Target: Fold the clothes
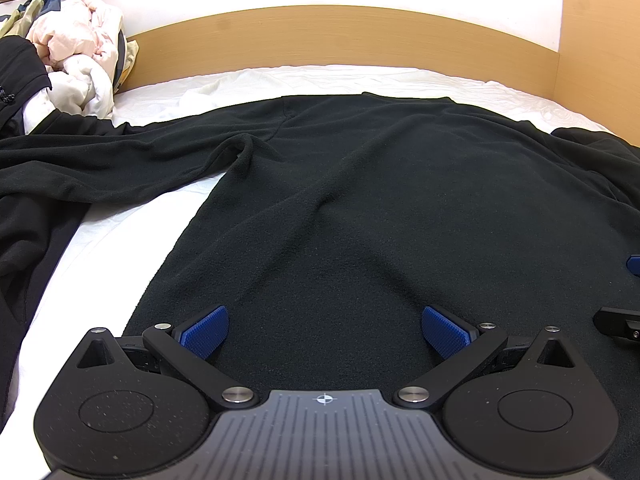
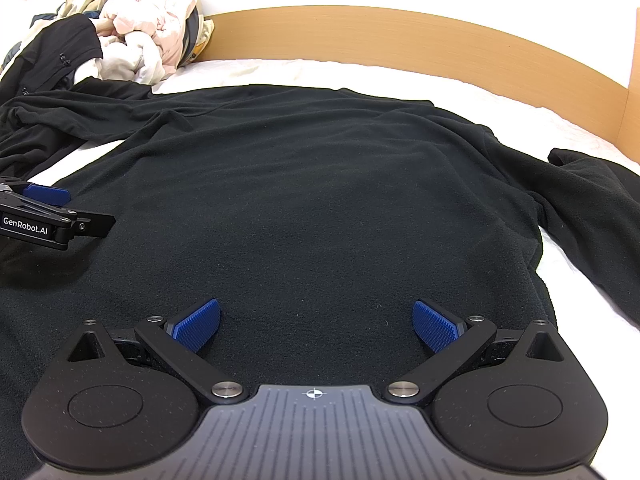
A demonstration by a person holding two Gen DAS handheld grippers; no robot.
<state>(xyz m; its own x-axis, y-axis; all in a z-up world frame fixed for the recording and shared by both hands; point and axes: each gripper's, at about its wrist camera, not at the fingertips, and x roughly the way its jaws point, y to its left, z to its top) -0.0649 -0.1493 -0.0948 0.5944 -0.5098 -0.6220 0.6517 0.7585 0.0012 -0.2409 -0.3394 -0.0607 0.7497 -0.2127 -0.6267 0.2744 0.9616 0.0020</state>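
At ten o'clock a heap of crumpled pink and white laundry (image 1: 82, 60) sits against the curved light-wood headboard (image 1: 340, 36), with another dark garment (image 2: 60, 56) draped beside it. A black long-sleeved fleece top (image 1: 380, 208) lies spread flat across the white bedsheet (image 1: 100, 240), hem nearest me, its one sleeve trailing toward nine o'clock and the other sleeve (image 2: 592, 192) bent off at three o'clock. The left gripper (image 1: 325, 330) hovers low over the hem at six o'clock, its blue ribbed pads (image 1: 206, 332) wide apart, gripping nothing. The right gripper (image 2: 316, 326) sits just beside it, pads (image 2: 436, 326) likewise spread, empty over the cloth.
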